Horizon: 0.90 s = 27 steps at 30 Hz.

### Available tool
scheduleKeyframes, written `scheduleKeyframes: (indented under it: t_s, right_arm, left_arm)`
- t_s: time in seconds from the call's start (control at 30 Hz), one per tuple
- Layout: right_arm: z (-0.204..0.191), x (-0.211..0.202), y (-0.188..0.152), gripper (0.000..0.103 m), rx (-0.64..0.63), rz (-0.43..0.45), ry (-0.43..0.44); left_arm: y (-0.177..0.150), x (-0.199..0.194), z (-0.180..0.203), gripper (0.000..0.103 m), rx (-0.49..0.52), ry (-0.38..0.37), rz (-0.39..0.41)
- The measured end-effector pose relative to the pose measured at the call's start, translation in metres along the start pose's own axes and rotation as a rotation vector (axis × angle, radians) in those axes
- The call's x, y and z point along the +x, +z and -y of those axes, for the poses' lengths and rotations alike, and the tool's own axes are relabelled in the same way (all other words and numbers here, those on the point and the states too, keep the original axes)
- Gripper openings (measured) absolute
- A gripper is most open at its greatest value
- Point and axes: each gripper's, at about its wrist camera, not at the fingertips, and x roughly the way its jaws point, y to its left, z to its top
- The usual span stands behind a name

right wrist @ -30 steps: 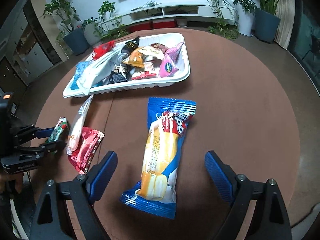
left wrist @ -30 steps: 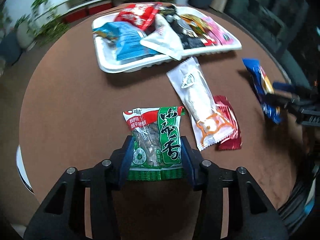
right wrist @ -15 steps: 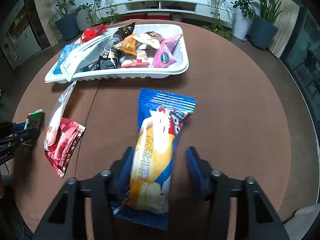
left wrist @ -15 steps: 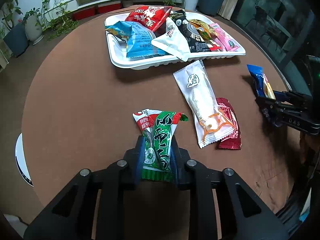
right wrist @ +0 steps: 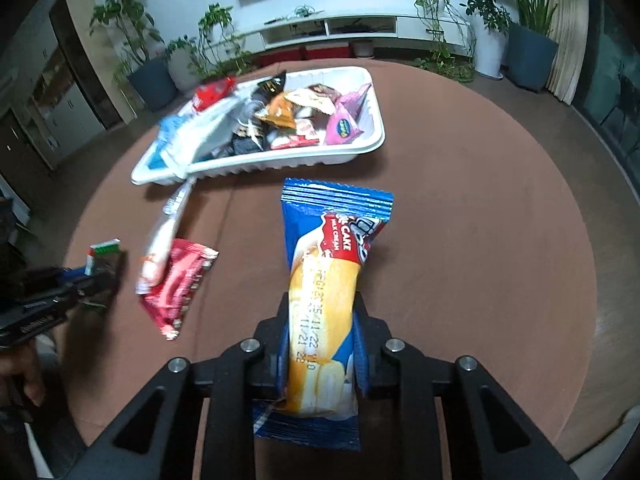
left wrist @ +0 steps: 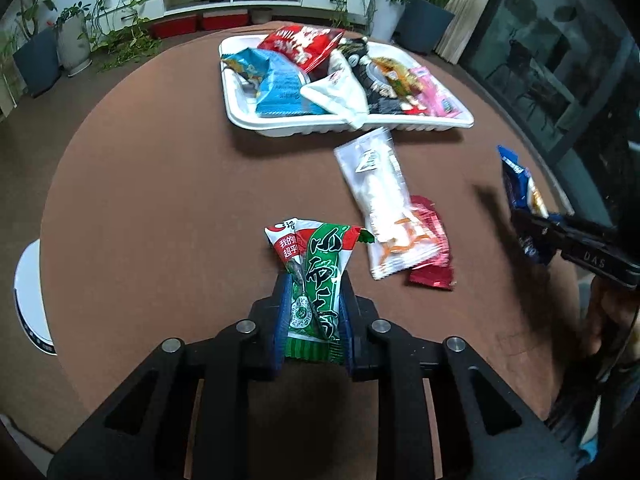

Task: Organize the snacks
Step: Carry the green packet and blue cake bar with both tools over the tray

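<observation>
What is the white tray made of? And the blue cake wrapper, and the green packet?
The white tray looks like thin moulded plastic or foam: matte, with ribbed sides. The blue cake wrapper, pinched in the right gripper, looks like glossy plastic film; it shines and has a crimped end. The green packet, pinched in the left gripper, also looks like shiny plastic film, creased where squeezed.

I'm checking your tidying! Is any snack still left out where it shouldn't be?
Yes. A white packet lies across a red packet on the table, outside the white tray. One white packet droops over the tray's rim.
</observation>
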Motion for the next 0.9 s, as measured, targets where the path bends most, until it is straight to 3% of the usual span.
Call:
scheduleKeyframes:
  t_s: [0.33,0.63,0.9]
  right_arm:
    - [-0.005,-0.02,0.005,0.027,0.068,-0.004,0.174]
    - [0.026,-0.04,0.046,0.027,0.135,0.059,0.174]
    - [0.056,-0.046,0.113,0.027,0.19,0.13,0.146]
  left_arm:
    - [0.016,-0.021,0.022,0.019,-0.031,-0.145,0.061]
    - [0.074,-0.037,0.002,0.019,-0.069,-0.143,0.13]
    - [0.141,-0.05,-0.008,0.019,-0.056,-0.085,0.196]
